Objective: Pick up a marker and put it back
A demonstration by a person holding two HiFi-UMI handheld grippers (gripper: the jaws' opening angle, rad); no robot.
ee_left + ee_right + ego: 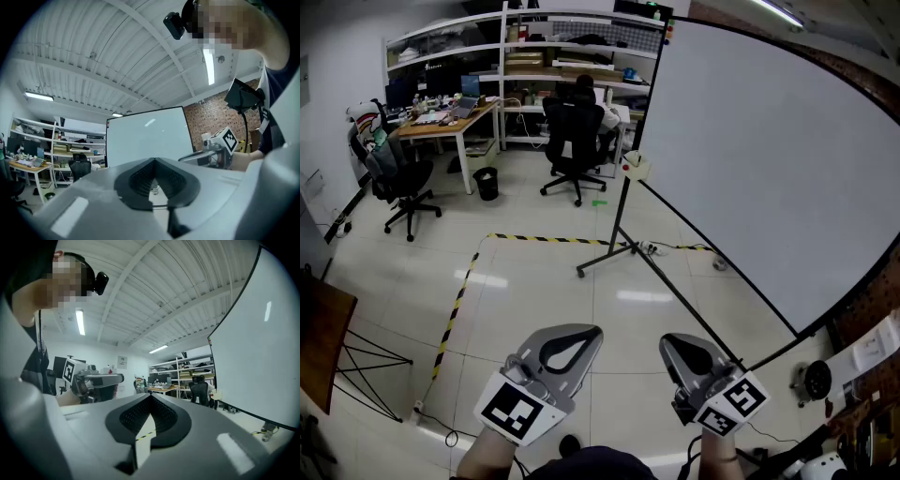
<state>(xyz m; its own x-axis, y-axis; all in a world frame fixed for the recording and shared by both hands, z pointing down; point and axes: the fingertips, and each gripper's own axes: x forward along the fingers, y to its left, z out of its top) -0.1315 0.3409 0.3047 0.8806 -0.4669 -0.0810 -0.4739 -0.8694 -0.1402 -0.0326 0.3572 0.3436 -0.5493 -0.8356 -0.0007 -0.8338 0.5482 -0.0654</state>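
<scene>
Nearest, the left hand-held gripper (592, 332) and right hand-held gripper (667, 341) are held level, side by side above the floor (534, 291), each with jaws closed together on nothing. Well beyond them a whiteboard (769, 169) is seen; the marker is too small to be made out

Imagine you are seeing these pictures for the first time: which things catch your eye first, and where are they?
The large white whiteboard on a black stand fills the right of the head view. At the bottom, the grey left gripper and right gripper are held side by side, both shut and empty. A line of yellow-and-black striped floor tape runs across the middle, ahead of them.
</scene>
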